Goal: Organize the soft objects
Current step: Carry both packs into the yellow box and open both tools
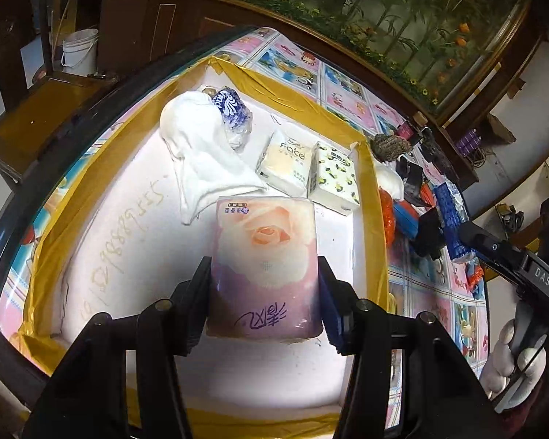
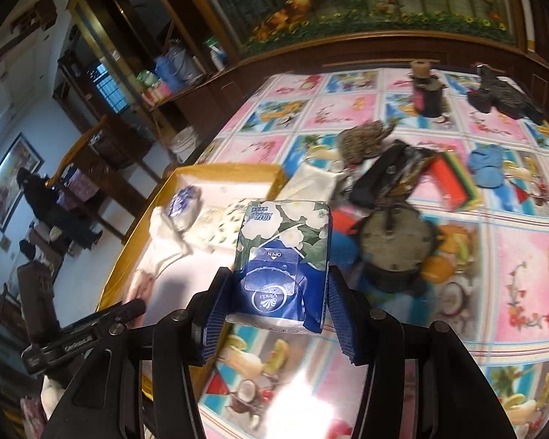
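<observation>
My left gripper (image 1: 265, 285) is shut on a pink rose tissue pack (image 1: 265, 256) and holds it over the white foam box (image 1: 128, 241) with yellow-taped walls. In the box lie a white cloth (image 1: 201, 157), a blue-white tissue pack (image 1: 232, 109), a cream "Face" pack (image 1: 285, 164) and a lemon-print pack (image 1: 333, 179). My right gripper (image 2: 274, 292) is shut on a blue Vinda tissue pack (image 2: 282, 256) with white flowers, held above the table just right of the box (image 2: 230, 175).
The table (image 2: 457, 347) has a colourful cartoon cloth. Right of the box lie a brown knit hat (image 2: 362, 142), black items (image 2: 384, 175), a round dark clock-like object (image 2: 395, 241), a blue cloth (image 2: 488, 166) and a striped orange pack (image 2: 454, 179). Wooden cabinets stand behind.
</observation>
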Available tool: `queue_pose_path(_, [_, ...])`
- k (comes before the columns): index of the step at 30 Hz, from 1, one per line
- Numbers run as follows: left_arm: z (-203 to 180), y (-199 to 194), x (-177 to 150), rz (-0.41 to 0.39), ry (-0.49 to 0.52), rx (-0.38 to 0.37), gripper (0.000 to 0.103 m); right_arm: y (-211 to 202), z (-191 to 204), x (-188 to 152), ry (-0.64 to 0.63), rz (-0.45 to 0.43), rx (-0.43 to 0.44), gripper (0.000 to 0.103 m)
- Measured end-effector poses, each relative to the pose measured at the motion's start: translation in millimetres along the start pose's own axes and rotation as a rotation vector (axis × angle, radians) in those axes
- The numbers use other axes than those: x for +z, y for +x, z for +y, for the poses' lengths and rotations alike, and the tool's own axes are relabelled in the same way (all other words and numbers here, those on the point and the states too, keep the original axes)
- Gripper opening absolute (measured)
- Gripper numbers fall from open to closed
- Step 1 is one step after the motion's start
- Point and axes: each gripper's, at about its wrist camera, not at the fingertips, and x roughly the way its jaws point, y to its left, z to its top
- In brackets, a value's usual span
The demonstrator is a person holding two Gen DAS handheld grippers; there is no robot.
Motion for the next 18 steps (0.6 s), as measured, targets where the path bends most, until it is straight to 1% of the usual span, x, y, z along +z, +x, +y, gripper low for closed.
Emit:
queue_pose_path(6, [-2.0, 31.7, 26.2, 0.043, 0.014, 0.052, 0.051, 46.6, 31.5, 17.7, -0.042, 0.06, 0.029, 0.051])
queue_pose_path(9, [5.1, 48.3, 37.3, 0.063, -0.015, 0.06, 0.053, 68.6, 46.3, 30.5, -0.058, 0.075, 0.036, 0.051])
queue_pose_path(11, [7.8, 50.8, 43.8, 0.066, -0.036, 0.035, 0.058, 84.9, 55.0, 41.1, -0.071, 0.083, 0.036, 0.051])
queue_pose_path(12, [9.2, 50.3, 46.0, 0.067, -0.047, 0.015, 0.066, 92.5, 58.4, 45.8, -0.077, 0.088, 0.035, 0.051])
queue_pose_path(13, [11.2, 50.1, 46.9, 0.069, -0.06, -0.009, 0.071, 101.1, 62.2, 51.1, -0.083, 0.095, 0.033, 0.051])
queue_pose_path(17, [23.9, 39.3, 43.5, 0.074, -0.119, -0.1, 0.071, 135.1, 78.0, 69.4, -0.104, 0.112, 0.011, 0.051])
queue_pose_path(18, [25.9, 31.6, 40.9, 0.061, -0.123, -0.119, 0.071, 143.5, 82.1, 74.6, -0.111, 0.114, 0.006, 0.051])
